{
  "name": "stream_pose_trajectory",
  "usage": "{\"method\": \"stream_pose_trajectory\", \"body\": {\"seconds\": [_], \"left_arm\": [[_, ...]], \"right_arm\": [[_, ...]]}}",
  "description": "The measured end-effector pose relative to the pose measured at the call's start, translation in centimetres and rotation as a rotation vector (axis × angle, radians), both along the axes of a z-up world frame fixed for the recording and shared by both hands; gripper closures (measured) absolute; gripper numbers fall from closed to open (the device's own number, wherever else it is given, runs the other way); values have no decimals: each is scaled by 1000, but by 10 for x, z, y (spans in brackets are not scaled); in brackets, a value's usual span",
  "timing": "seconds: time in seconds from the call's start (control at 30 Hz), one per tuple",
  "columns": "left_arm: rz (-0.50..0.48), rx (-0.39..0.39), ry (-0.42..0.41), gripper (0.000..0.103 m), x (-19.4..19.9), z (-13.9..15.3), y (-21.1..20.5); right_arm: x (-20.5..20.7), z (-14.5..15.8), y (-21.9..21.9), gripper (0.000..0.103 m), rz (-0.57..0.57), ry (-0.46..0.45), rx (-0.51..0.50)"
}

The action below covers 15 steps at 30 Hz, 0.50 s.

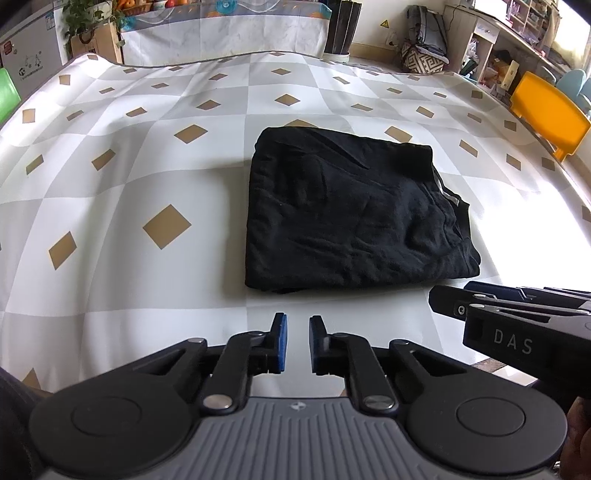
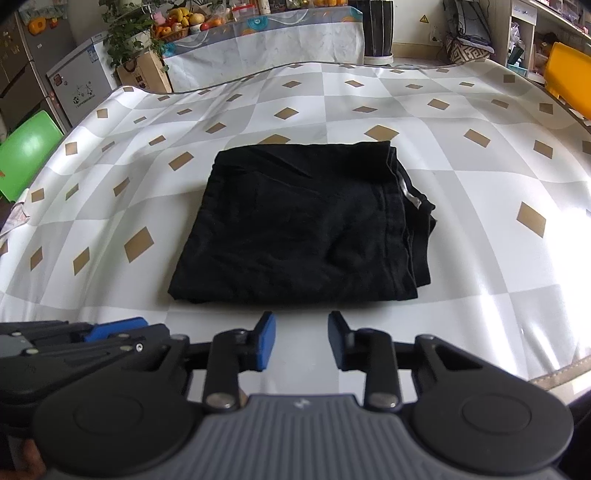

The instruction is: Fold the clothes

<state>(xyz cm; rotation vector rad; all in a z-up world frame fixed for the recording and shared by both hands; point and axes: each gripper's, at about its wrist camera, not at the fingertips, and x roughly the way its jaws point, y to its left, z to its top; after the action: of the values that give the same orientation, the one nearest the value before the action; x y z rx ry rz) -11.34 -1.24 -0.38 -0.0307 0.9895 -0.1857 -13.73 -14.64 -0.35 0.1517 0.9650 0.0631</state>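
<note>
Your table [image 1: 110, 192] wears a glossy cloth of white and grey checks with tan diamonds, and behind it sits a cluttered room: shelves on the right, an orange chair [image 1: 550, 110], a green chair [image 2: 27, 155] on the left. The black garment [image 1: 351, 218] lies folded into a compact rectangle near the middle of the table, just beyond both sets of fingers and touching neither. A small white tag [image 2: 408, 194] peeks out along its right edge.

Your left gripper [image 1: 297, 332] has its blue pads drawn close, a narrow slit between them with nothing inside. Your right gripper [image 2: 301, 334] stands a little wider, also empty.

The only writing you can read is "DAS" on the side of the right gripper, seen from the left wrist. A yellow warning sticker [image 1: 385, 24] on the far wall is too small to read.

Only the right wrist shows the fruit bowl [image 2: 184, 24] on the back counter and the white cabinet [image 2: 79, 88] with its printed label. The potted plant [image 1: 90, 18] appears in both views.
</note>
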Motion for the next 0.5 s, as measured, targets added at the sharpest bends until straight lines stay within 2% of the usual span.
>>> {"method": "stream_pose_trajectory", "body": {"seconds": [0.1, 0.33, 0.5], "left_arm": [[-7, 1, -19, 99, 0, 2, -1], [-25, 28, -26, 103, 0, 0, -7], [-14, 14, -24, 103, 6, -1, -6]], "right_arm": [[0, 1, 1, 79, 9, -3, 4], [2, 0, 5, 84, 26, -1, 18], [7, 0, 8, 94, 59, 1, 28]]}}
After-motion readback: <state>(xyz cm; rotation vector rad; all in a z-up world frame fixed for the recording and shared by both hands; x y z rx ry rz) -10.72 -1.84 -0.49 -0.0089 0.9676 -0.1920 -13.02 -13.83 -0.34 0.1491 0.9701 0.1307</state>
